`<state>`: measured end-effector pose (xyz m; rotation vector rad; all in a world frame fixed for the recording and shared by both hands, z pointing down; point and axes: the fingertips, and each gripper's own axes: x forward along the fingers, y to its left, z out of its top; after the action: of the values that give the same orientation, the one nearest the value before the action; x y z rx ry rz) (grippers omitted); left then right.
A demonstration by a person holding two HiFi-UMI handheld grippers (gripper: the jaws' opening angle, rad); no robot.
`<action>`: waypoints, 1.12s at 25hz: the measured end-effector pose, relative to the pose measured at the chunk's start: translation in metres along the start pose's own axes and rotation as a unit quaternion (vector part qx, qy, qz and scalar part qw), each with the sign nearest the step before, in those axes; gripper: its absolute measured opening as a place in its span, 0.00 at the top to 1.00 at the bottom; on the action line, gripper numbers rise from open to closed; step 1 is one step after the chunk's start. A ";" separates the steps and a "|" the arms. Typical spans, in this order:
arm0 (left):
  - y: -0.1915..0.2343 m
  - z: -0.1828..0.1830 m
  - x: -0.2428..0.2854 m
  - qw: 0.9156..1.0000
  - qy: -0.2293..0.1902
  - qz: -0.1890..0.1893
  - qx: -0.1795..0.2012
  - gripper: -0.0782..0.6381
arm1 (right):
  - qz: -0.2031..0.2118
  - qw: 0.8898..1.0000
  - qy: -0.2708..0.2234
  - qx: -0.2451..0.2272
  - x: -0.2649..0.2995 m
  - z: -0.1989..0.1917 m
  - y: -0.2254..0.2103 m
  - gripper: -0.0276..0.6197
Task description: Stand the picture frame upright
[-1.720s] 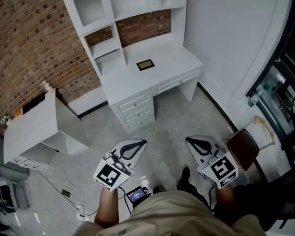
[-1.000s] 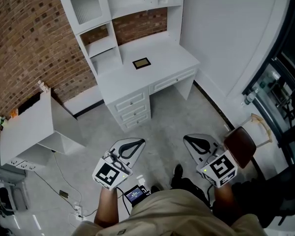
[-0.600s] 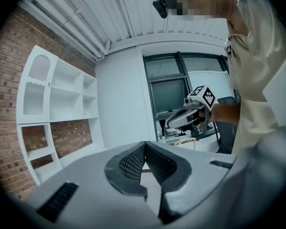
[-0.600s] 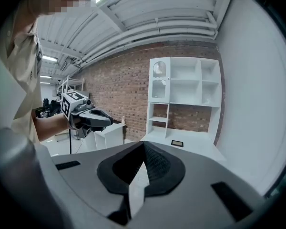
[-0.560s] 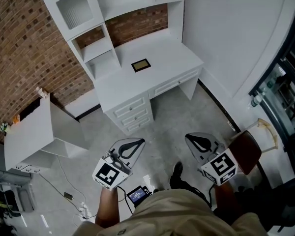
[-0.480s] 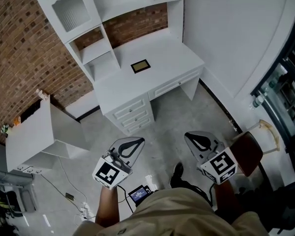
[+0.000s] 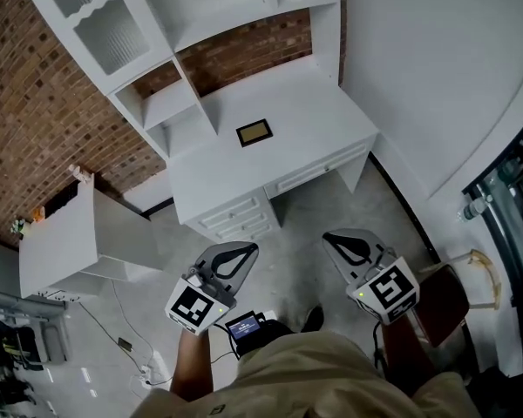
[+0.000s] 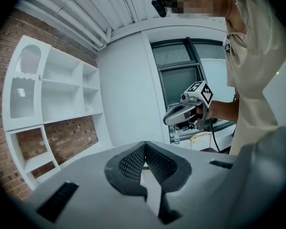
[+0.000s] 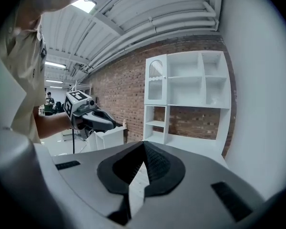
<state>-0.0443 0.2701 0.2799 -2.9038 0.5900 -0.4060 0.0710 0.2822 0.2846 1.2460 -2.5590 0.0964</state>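
Rectangular picture frame (image 7: 254, 132), perhaps wooden, flat; smooth desk (image 7: 318, 116).

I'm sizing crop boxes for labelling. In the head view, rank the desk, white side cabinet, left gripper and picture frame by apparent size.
1. desk
2. white side cabinet
3. left gripper, though nearness to the camera enlarges it
4. picture frame, clearly smallest

Shirt (image 7: 331, 377) apparently khaki — left gripper (image 7: 247, 250), right gripper (image 7: 329, 237) grey.
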 end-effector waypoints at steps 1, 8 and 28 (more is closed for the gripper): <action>0.005 0.000 0.007 1.000 0.003 0.001 -0.002 0.88 | 0.003 1.000 0.000 0.003 0.004 0.000 -0.007 0.95; 0.056 -0.013 0.051 1.000 0.009 -0.005 -0.010 0.88 | 0.008 1.000 0.017 0.025 0.045 -0.008 -0.054 0.95; 0.298 -0.052 0.126 0.998 -0.036 -0.023 -0.045 0.88 | -0.020 0.998 0.062 0.007 0.256 0.042 -0.177 0.95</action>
<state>-0.0555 -0.0573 0.2997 -3.0083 0.5450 -0.2875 0.0505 -0.0301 0.3067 1.2543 -2.4312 0.1779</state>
